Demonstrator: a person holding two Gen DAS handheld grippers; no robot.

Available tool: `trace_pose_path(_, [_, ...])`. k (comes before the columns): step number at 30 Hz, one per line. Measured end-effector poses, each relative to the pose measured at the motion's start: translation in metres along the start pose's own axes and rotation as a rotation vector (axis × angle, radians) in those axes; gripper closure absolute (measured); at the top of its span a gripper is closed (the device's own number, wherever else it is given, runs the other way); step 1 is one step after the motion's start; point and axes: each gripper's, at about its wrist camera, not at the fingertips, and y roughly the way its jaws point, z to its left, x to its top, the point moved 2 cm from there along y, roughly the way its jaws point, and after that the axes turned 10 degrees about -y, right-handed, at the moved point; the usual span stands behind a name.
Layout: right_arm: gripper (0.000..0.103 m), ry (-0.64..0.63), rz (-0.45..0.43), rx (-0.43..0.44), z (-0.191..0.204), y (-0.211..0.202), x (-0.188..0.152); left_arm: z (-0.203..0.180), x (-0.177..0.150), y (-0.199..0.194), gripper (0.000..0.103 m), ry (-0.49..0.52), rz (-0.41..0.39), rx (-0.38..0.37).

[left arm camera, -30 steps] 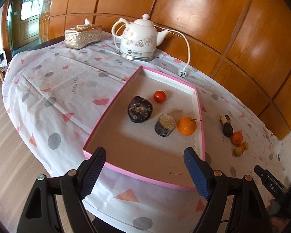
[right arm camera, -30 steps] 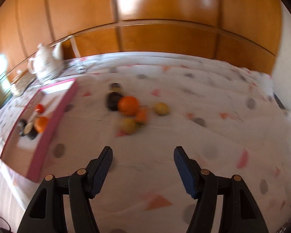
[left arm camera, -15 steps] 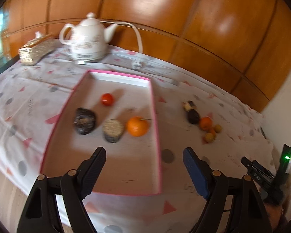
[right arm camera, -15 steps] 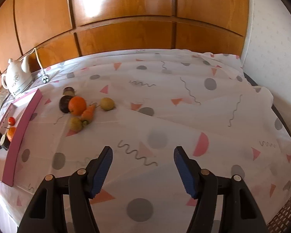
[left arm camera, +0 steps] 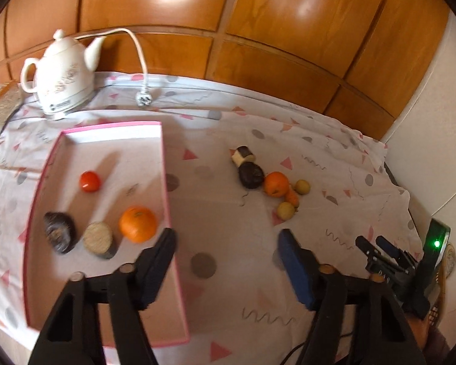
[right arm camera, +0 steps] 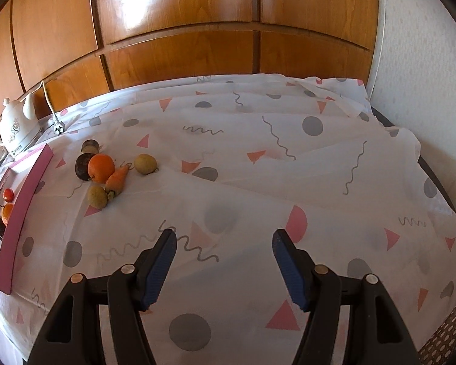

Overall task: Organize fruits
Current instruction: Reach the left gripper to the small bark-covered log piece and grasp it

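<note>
A pink-rimmed tray (left arm camera: 164, 164) holds a small red tomato (left arm camera: 89, 181), an orange (left arm camera: 138, 224), a dark wrinkled fruit (left arm camera: 58, 234) and a cut dark piece (left arm camera: 98, 239). A loose pile lies on the cloth to its right: an orange (left arm camera: 276, 184), a dark fruit (left arm camera: 251, 175), a small carrot (right arm camera: 117, 178) and two yellowish fruits (right arm camera: 145, 163). My left gripper (left arm camera: 226, 240) is open and empty above the tray's right rim. My right gripper (right arm camera: 223, 243) is open and empty, well to the right of the pile; it also shows in the left wrist view (left arm camera: 380, 251).
A white kettle (left arm camera: 62, 76) with a cord and plug (left arm camera: 143, 99) stands behind the tray. A gold tissue box (left arm camera: 0, 109) sits at the far left. Wood panelling runs behind the table; a white wall (right arm camera: 425, 45) stands at right. The patterned cloth drapes over the table edges.
My left gripper has swung right, so the tray now sits to the left and the loose pile is nearer the centre. My right gripper's view shifted slightly; the pile stays at left.
</note>
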Motion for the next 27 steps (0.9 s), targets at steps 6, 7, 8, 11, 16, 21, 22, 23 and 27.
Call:
trace_pose_path(6, [0.036, -0.001, -0.003, 0.001, -0.005, 0.003, 0.0, -0.013, 0.028, 0.037, 0.056, -0.069, 0.053, -0.056])
trace_pose_path(7, [0.036, 0.0, -0.003, 0.002, -0.005, 0.003, 0.0, -0.014, 0.032, 0.043, 0.053, -0.08, 0.055, -0.053])
trace_pose_path(8, [0.036, 0.001, -0.003, 0.006, -0.006, 0.004, 0.0, -0.015, 0.036, 0.05, 0.049, -0.082, 0.057, -0.048])
trace_pose_path(11, [0.036, 0.002, 0.0, 0.014, -0.008, 0.006, 0.0, -0.024, 0.048, 0.073, 0.047, -0.059, 0.071, -0.035])
trace_pose_path(16, [0.036, -0.001, 0.007, 0.027, -0.009, 0.008, 0.0, -0.033, 0.075, 0.119, 0.049, -0.081, 0.168, -0.045])
trace_pose_path(21, [0.036, 0.001, 0.002, 0.047, -0.01, 0.008, 0.003, -0.042, 0.095, 0.158, 0.049, -0.076, 0.233, 0.003])
trace_pose_path(22, [0.036, 0.0, 0.003, 0.052, -0.01, 0.008, 0.003, -0.044, 0.099, 0.165, 0.049, -0.076, 0.24, 0.021])
trace_pose_path(23, [0.036, -0.002, 0.005, 0.053, -0.01, 0.008, 0.002, -0.046, 0.103, 0.172, 0.049, -0.072, 0.251, 0.031])
trace_pose_path(27, [0.036, 0.007, 0.02, 0.062, -0.012, 0.011, 0.0, -0.044, 0.106, 0.199, 0.049, -0.088, 0.312, 0.073])
